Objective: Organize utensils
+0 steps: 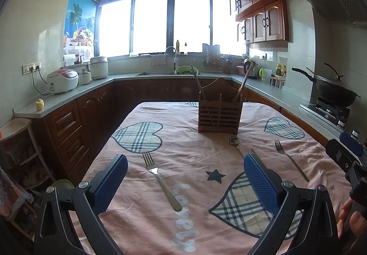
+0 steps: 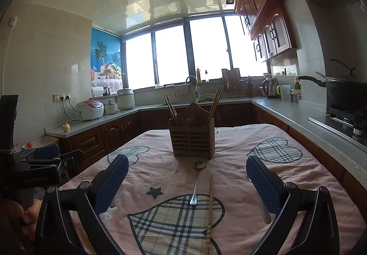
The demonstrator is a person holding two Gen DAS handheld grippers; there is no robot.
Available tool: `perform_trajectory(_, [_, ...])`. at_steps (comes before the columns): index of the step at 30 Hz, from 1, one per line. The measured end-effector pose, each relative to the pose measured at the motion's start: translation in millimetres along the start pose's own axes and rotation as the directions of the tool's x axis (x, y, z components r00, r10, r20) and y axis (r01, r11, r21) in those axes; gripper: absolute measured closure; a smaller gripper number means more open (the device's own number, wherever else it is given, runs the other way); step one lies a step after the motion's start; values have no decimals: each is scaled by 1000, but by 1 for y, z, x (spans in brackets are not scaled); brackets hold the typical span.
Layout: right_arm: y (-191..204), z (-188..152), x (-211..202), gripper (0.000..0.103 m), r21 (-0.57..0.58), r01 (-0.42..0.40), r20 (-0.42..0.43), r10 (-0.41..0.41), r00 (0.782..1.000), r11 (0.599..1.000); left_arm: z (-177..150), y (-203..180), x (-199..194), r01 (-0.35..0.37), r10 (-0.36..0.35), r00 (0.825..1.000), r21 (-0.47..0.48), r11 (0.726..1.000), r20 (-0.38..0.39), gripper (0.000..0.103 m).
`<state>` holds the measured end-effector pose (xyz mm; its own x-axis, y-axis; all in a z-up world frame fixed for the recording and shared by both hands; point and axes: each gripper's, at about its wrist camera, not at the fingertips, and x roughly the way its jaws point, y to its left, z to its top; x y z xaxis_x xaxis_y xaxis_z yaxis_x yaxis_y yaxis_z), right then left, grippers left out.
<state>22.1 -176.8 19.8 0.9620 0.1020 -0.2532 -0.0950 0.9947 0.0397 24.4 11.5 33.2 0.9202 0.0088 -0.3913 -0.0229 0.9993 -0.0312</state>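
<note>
Left gripper (image 1: 185, 177) gapes empty over the fork (image 1: 160, 180); right gripper (image 2: 187, 182), equally wide, straddles spoon (image 2: 196, 182) and chopstick (image 2: 209, 209). Pinch handles squarely.

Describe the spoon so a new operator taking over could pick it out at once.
Start at the slatted brown wooden utensil holder standing on the pink heart-print tablecloth. Just in front of it lies the slim silver metal spoon, bowl toward the holder, handle pointing toward the cameras. Unlike the pale wooden chopstick beside it, it is shiny with a rounded bowl, and has no tines like the forks.
</note>
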Motion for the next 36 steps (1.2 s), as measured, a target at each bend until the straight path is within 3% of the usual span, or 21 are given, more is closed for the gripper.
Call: perform_trajectory(36, [-7,-5,10,0,10,12,-17,-12,1000,1000,5,-5,6,14,-14,1000,-3,1000,-9,1])
